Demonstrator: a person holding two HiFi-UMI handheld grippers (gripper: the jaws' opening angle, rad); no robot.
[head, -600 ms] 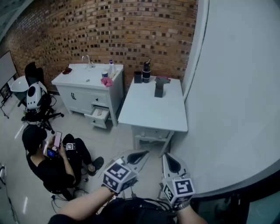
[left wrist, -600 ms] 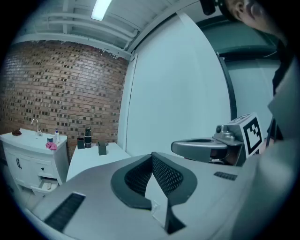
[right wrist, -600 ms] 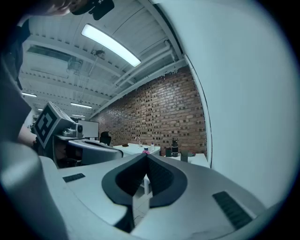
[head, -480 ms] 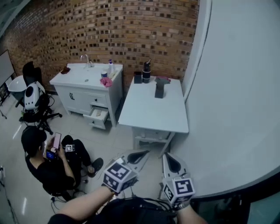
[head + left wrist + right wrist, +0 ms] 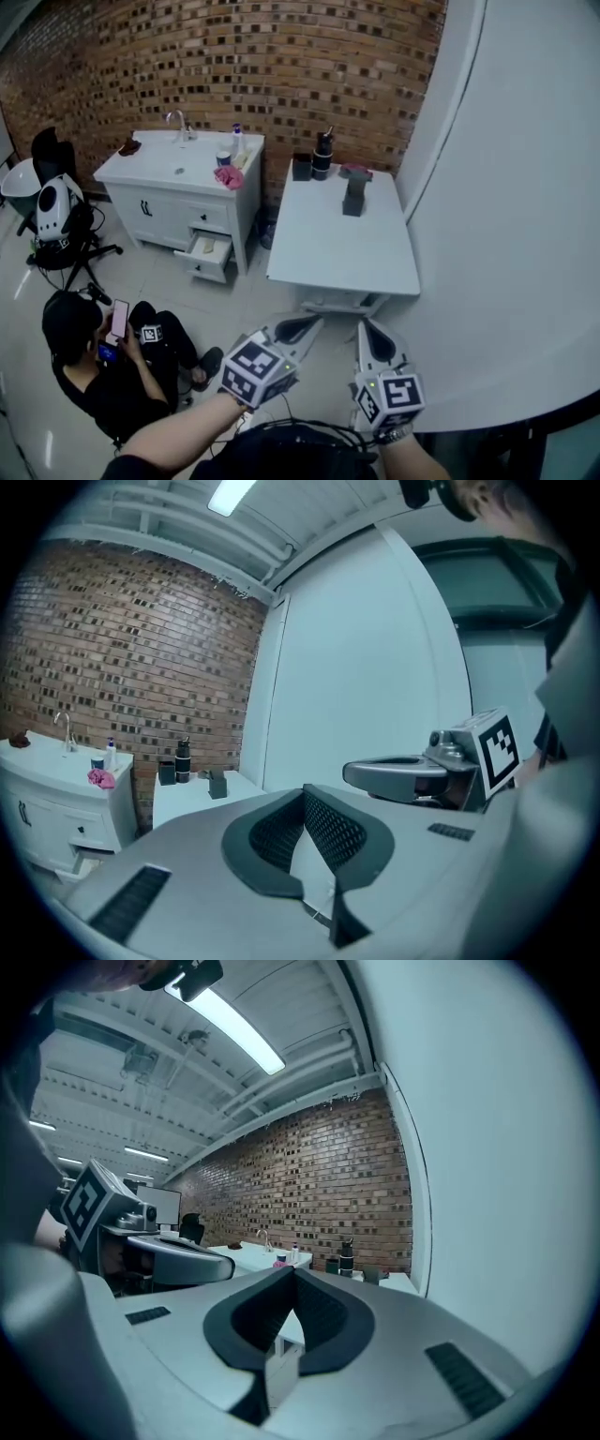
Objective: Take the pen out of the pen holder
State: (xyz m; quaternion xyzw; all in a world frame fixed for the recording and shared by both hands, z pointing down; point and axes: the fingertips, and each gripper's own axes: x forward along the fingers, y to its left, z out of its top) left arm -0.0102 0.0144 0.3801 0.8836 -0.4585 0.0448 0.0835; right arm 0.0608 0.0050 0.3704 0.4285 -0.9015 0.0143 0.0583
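From the head view, shows the dark pen holder [image 5: 354, 197] upright toward the far right of a white table [image 5: 342, 248] against a brick wall [image 5: 234, 66], well apart from the left gripper [image 5: 298, 328] and right gripper [image 5: 375, 339], both low in the frame. Along the left gripper view, shows jaws clenched tip to tip on nothing, the holder small beside a black bottle [image 5: 182, 759], any pen too small to tell. Along the right gripper view, shows jaws likewise pressed together and empty, table and holder far off.
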